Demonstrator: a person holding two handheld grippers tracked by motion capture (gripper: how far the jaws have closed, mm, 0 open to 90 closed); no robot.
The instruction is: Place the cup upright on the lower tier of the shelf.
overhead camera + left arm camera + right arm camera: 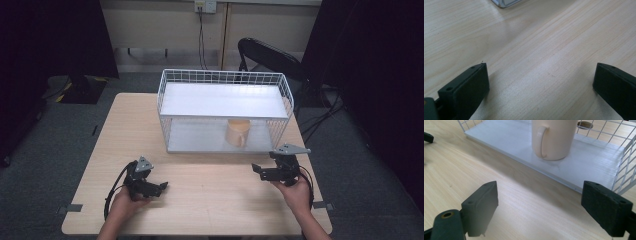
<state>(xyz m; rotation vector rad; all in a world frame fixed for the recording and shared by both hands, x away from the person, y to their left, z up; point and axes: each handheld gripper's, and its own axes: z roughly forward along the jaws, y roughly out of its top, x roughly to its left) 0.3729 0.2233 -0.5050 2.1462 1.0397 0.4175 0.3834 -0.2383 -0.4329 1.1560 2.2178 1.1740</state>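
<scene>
Both grippers hovered over the table (200,195) in front of the wire rack (172,82), the left gripper (163,186) and the right gripper (540,205) each with jaws spread wide and holding nothing. Beyond the right one, a cream mug (554,138) stood upright on the rack's lower shelf (589,162), handle (540,142) facing outward. It looked rigid, glazed and probably slippery and breakable, so a grip across the body or on the handle seemed safest.
</scene>
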